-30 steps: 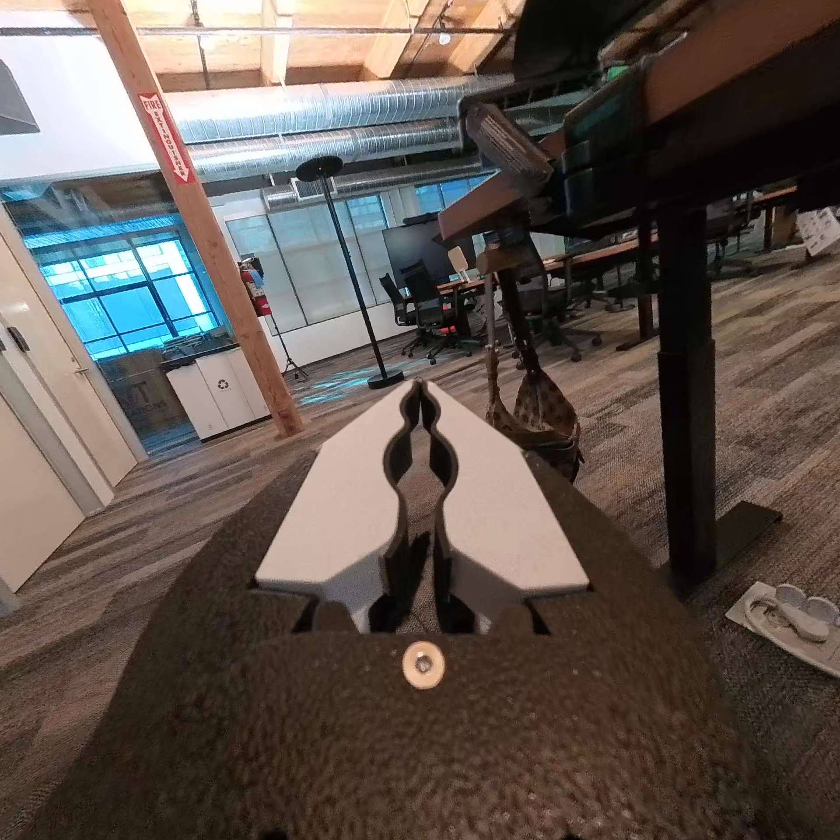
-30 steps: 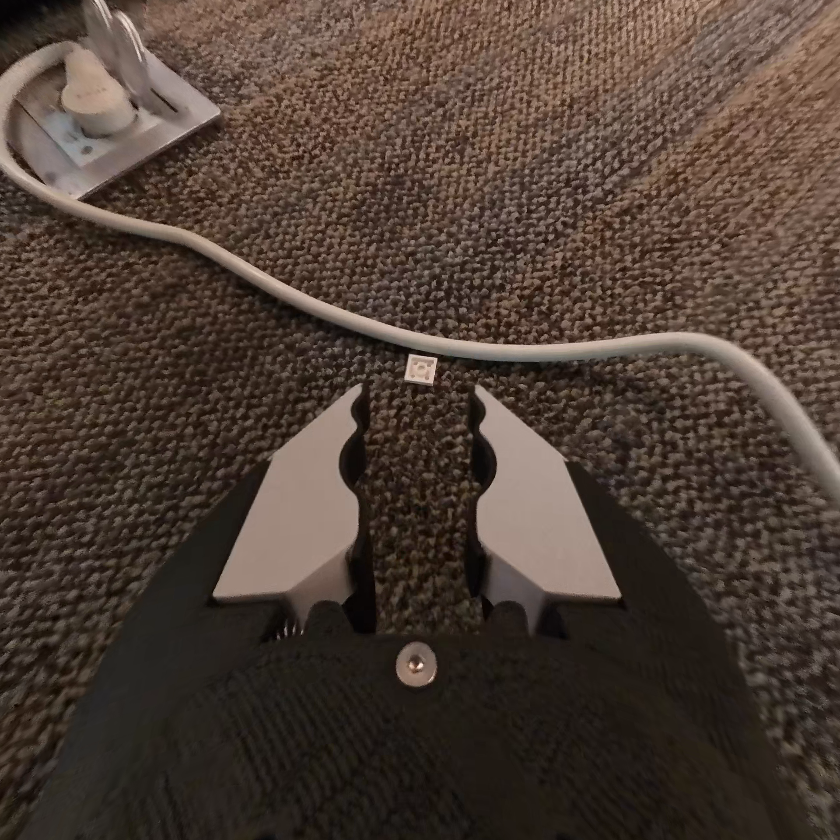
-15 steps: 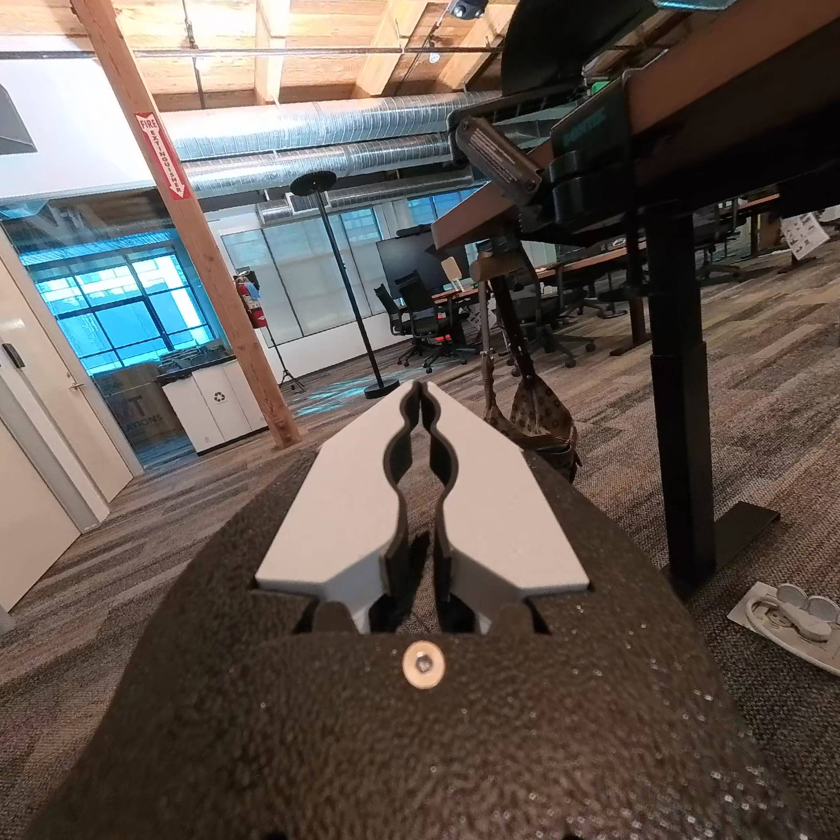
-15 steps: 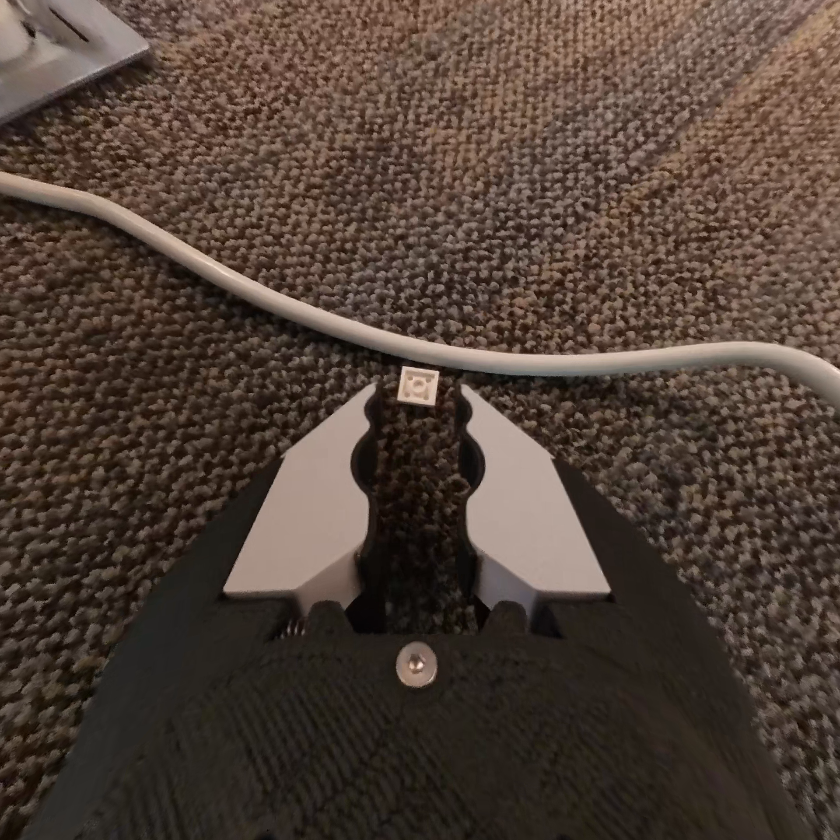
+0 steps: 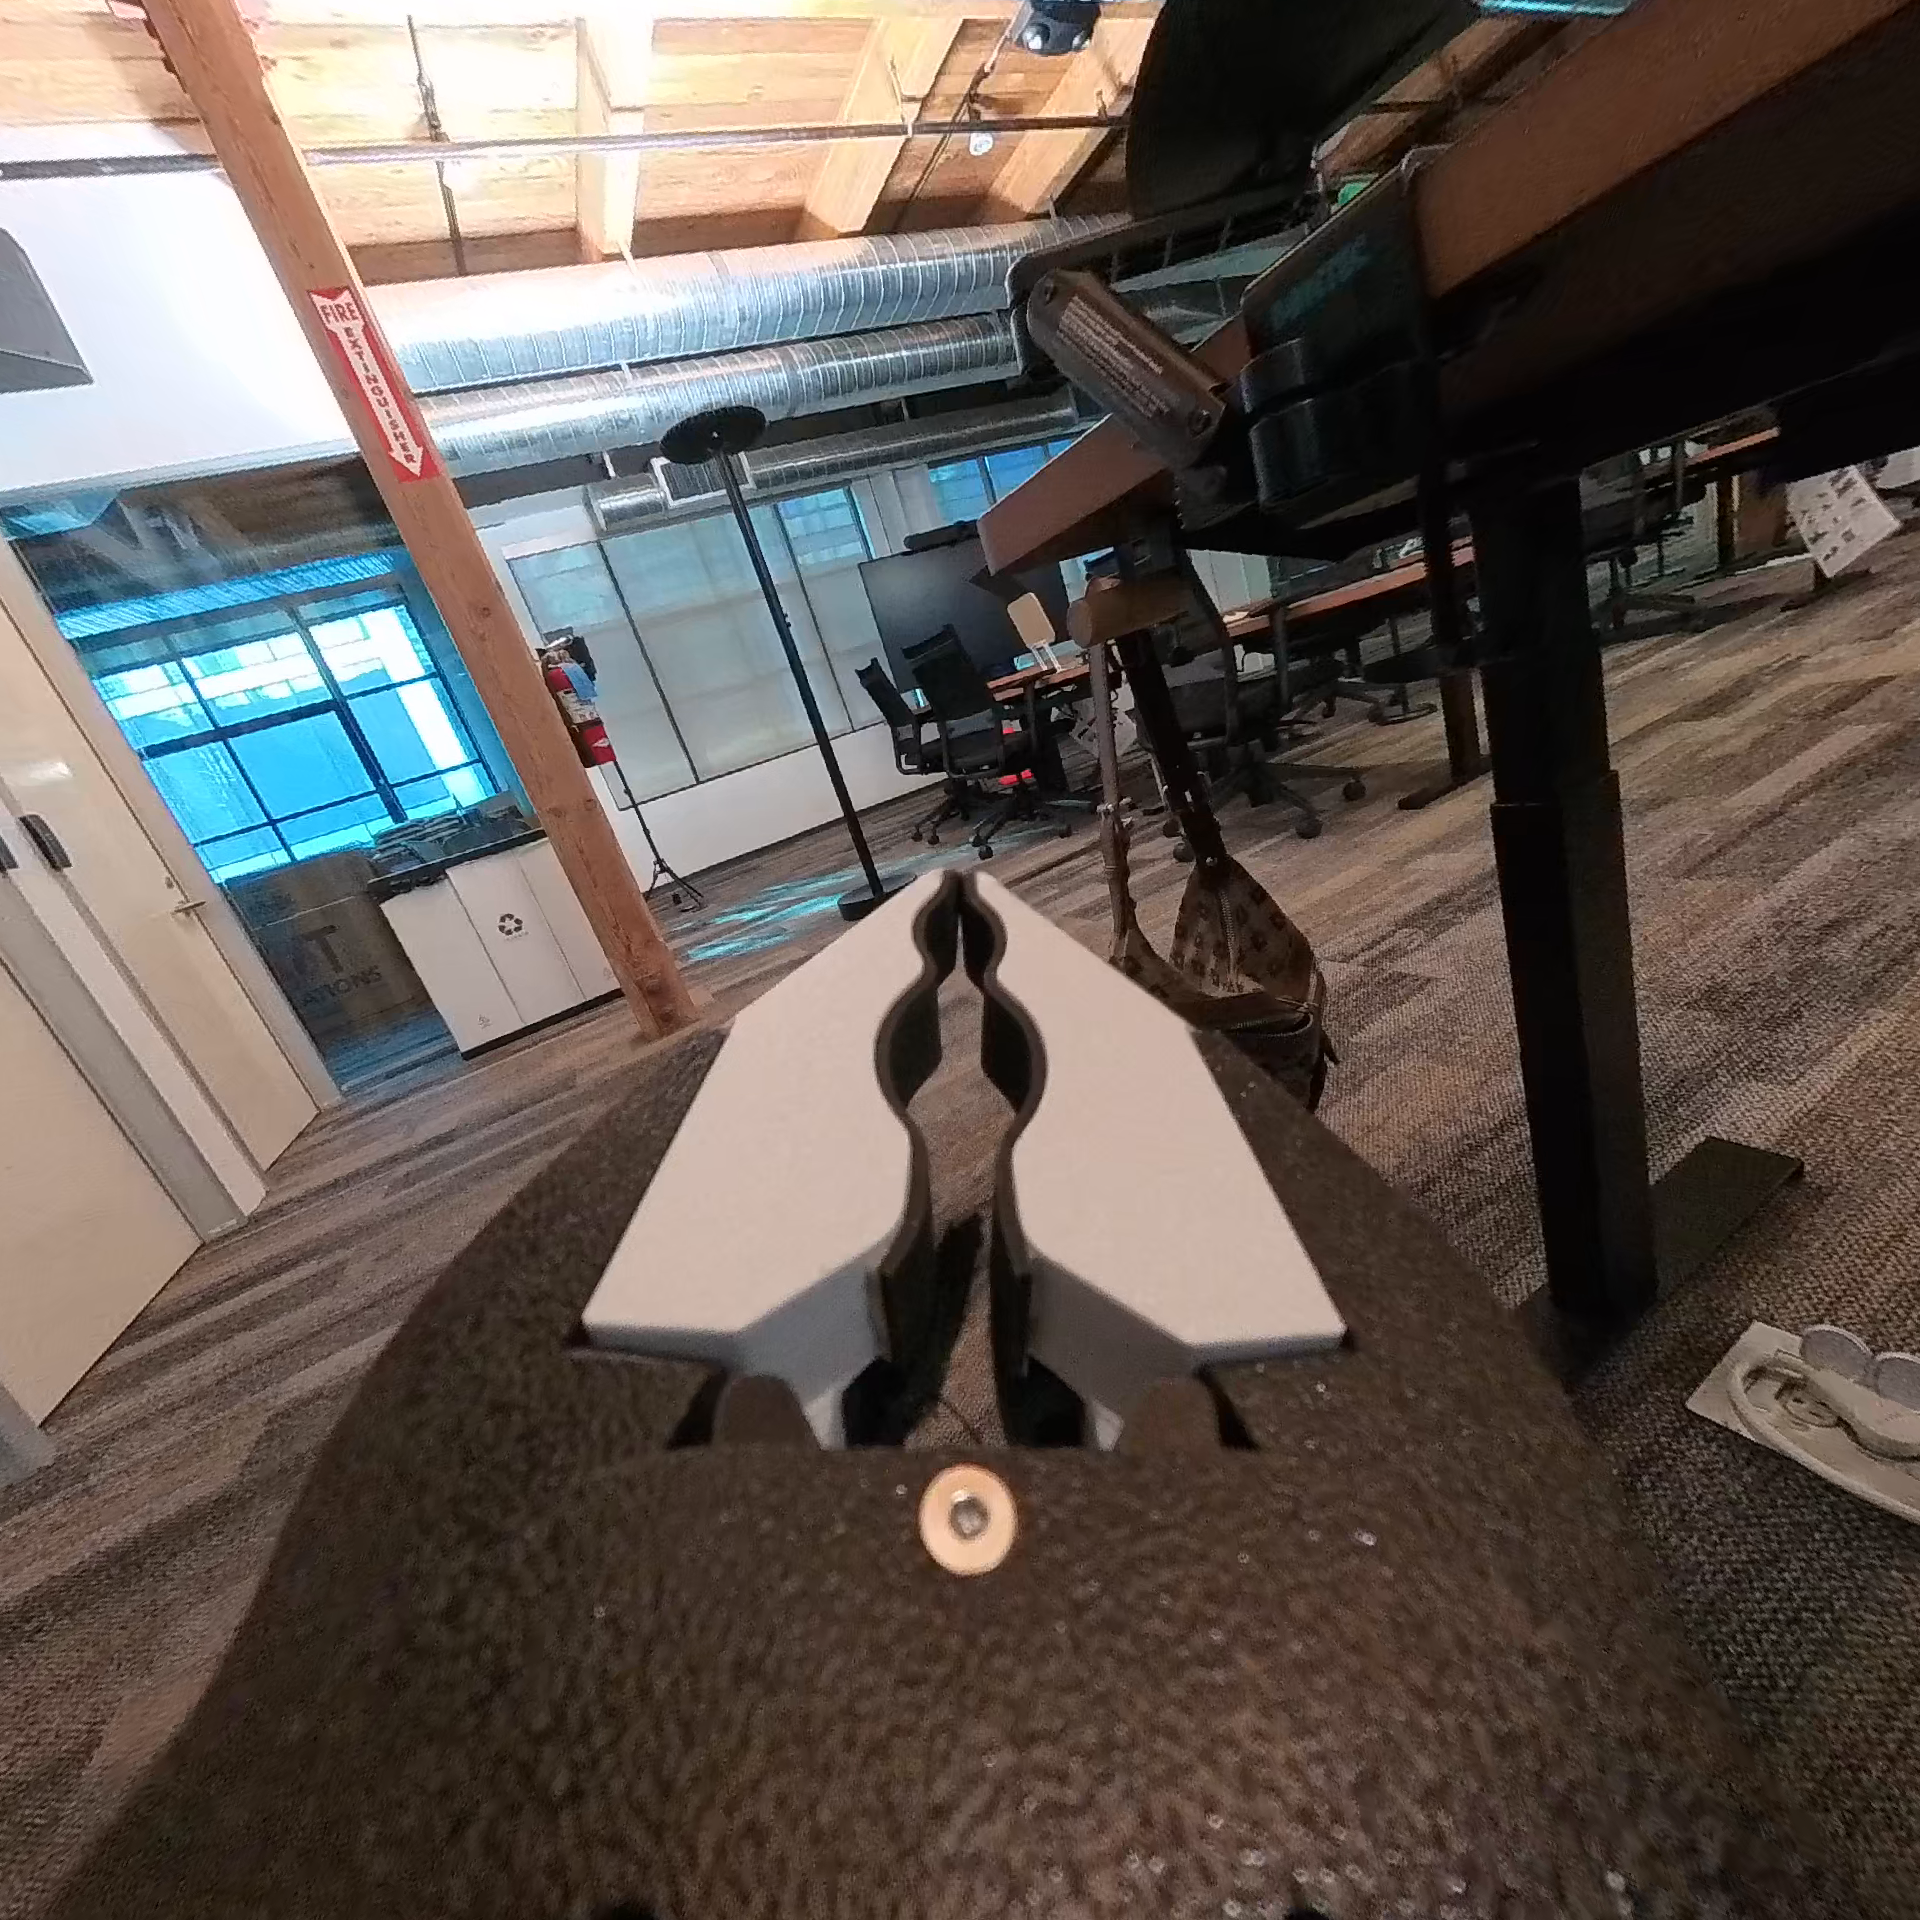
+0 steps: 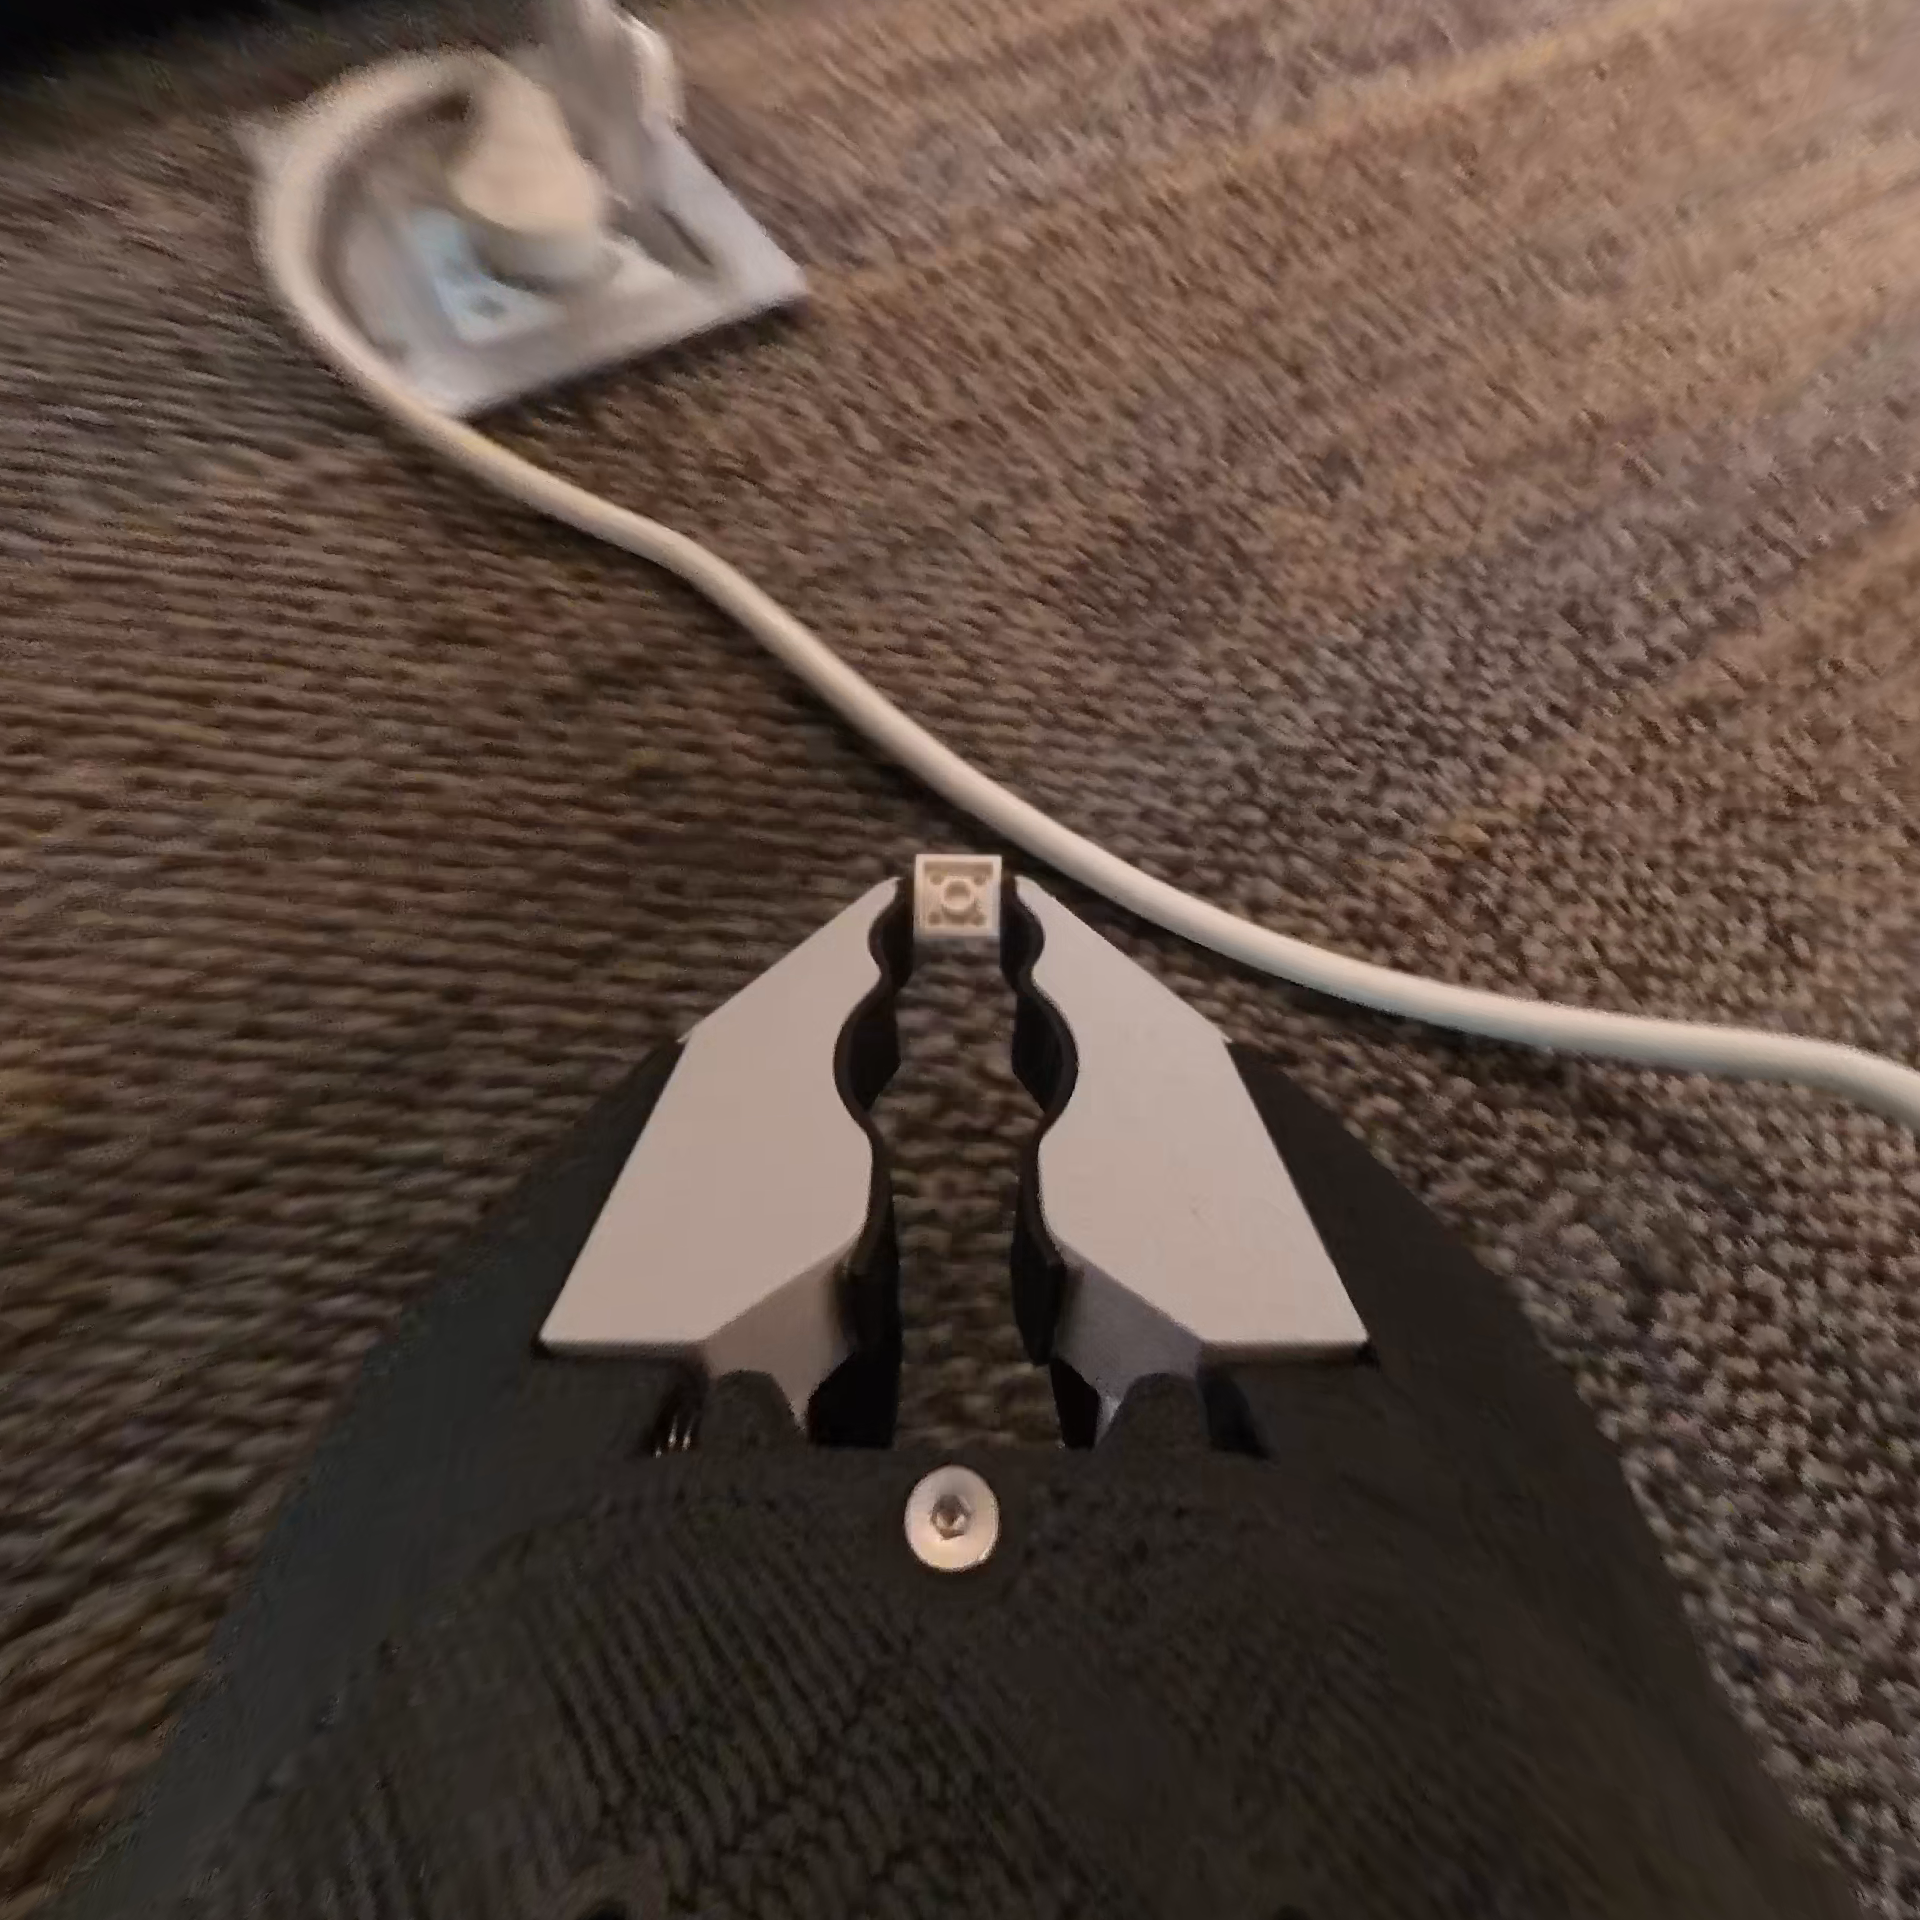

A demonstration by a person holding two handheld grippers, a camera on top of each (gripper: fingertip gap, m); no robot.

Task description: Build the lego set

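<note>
A: What does the right gripper [image 6: 956, 899] have?

B: Its two fingers are almost together, and at their tips they pinch a small white lego piece [image 6: 957, 897]. The piece sits between the tips, its hollow side turned to the camera. Under it is the brown carpet [image 6: 1351, 520].

A: And past the tips?

B: Just behind the piece a white cable [image 6: 1039, 821] runs across the carpet, from the right edge of the view up to the left. It ends at a white floor outlet plate [image 6: 540, 260] near the far left corner, which is blurred.

A: The left gripper [image 5: 961, 894]?

B: Its fingers are closed, the tips touch, and there is nothing between them. It points low across the carpet [image 5: 1714, 935]. To the right stands a black desk leg [image 5: 1558, 883], with the same outlet plate [image 5: 1829, 1403] beside its foot. A patterned bag [image 5: 1226, 956] hangs just behind the tips. Farther off there are a wooden post [image 5: 447, 582], white bins [image 5: 499, 945] and office chairs [image 5: 966, 717].
</note>
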